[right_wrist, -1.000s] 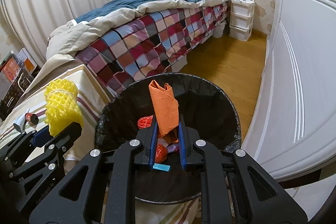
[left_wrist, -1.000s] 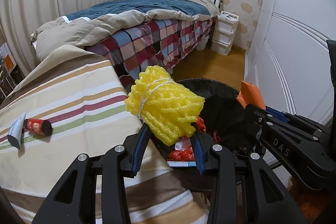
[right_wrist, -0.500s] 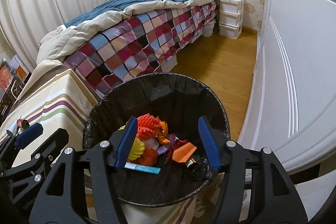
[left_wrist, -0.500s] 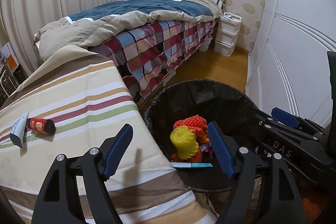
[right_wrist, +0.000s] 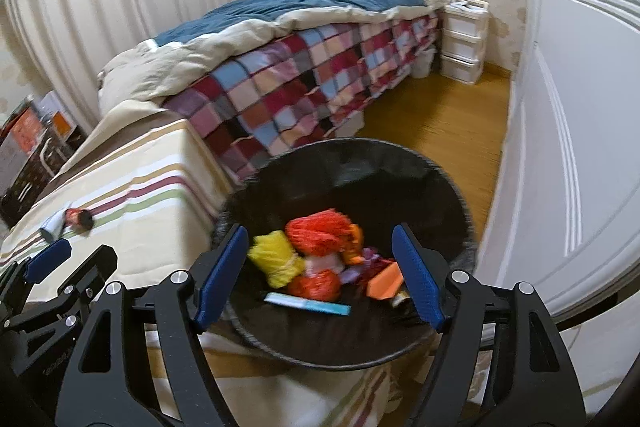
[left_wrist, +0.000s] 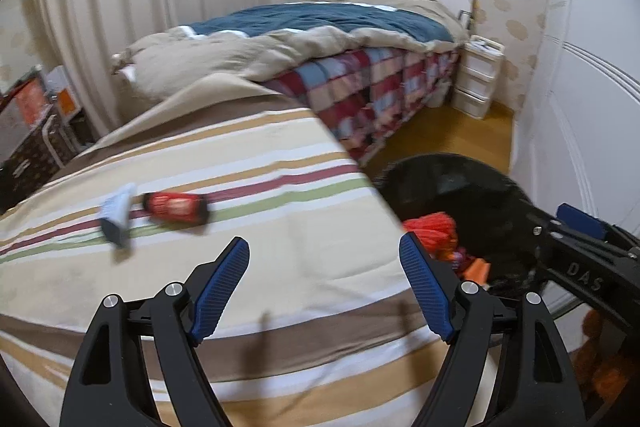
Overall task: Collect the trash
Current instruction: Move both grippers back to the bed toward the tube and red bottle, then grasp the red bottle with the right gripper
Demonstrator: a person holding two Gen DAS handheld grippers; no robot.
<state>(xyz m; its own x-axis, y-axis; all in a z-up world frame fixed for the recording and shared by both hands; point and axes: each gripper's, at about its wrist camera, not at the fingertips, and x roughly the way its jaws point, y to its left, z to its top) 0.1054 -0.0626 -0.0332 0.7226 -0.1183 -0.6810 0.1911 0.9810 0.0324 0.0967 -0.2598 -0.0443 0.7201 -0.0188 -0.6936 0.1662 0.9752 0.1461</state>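
A black-lined trash bin (right_wrist: 460,195) stands beside the striped table and holds yellow foam net (right_wrist: 276,259), red foam net (right_wrist: 320,233), an orange paper piece (right_wrist: 384,283) and other scraps. It shows at right in the left wrist view (left_wrist: 460,179). My right gripper (right_wrist: 320,271) is open and empty over the bin. My left gripper (left_wrist: 324,287) is open and empty over the striped tablecloth (left_wrist: 260,155). A red tube (left_wrist: 176,207) and a grey-white wrapper (left_wrist: 116,219) lie on the cloth, left of the left gripper.
A bed with a checked quilt (right_wrist: 304,87) stands behind the table and bin. A white wardrobe door (right_wrist: 580,107) is close on the right. White drawers (right_wrist: 464,43) stand by the headboard. Boxes (left_wrist: 36,119) sit at far left.
Both grippers opened: the yellow foam net and the orange paper dropped into the bin. The left gripper then swung left over the table toward the red tube.
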